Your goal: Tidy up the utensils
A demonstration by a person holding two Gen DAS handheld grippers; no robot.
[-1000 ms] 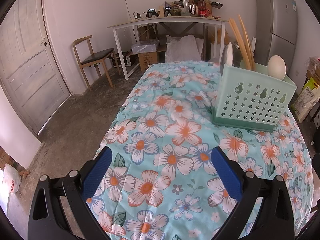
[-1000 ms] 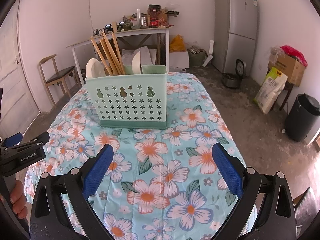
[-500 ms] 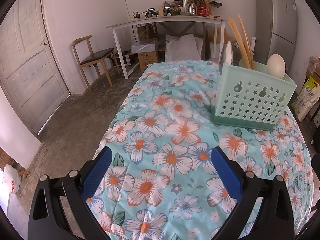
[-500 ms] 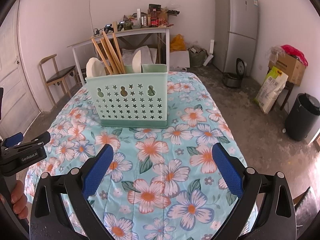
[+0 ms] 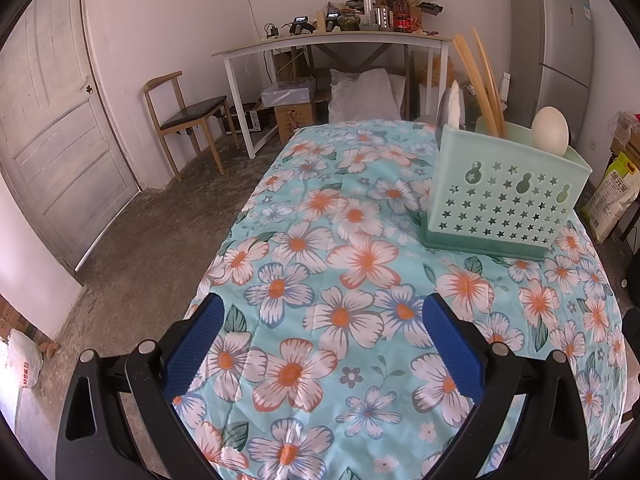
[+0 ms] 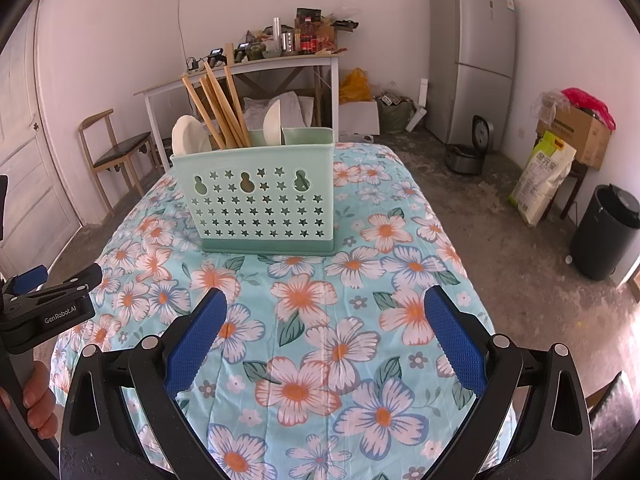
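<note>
1. The left gripper [image 5: 322, 304] hangs above the near left part of the floral tablecloth [image 5: 340, 280], its blue-padded fingers [image 5: 192, 344] spread wide with nothing between them. In the right wrist view its side shows at the far left edge [image 6: 52, 296].
2. The mint-green utensil caddy [image 6: 260, 196] stands upright on the cloth, well ahead of both grippers, its front wall pierced with stars and gourd shapes.
3. In the caddy, a white spoon [image 6: 188, 136] stands at the left end, a bundle of wooden chopsticks [image 6: 220, 108] leans leftward just beside it, and a second white spoon [image 6: 273, 124] stands further right.
4. The right gripper [image 6: 326, 304] hovers over the near middle of the cloth, its fingers also spread wide and holding nothing.
</note>
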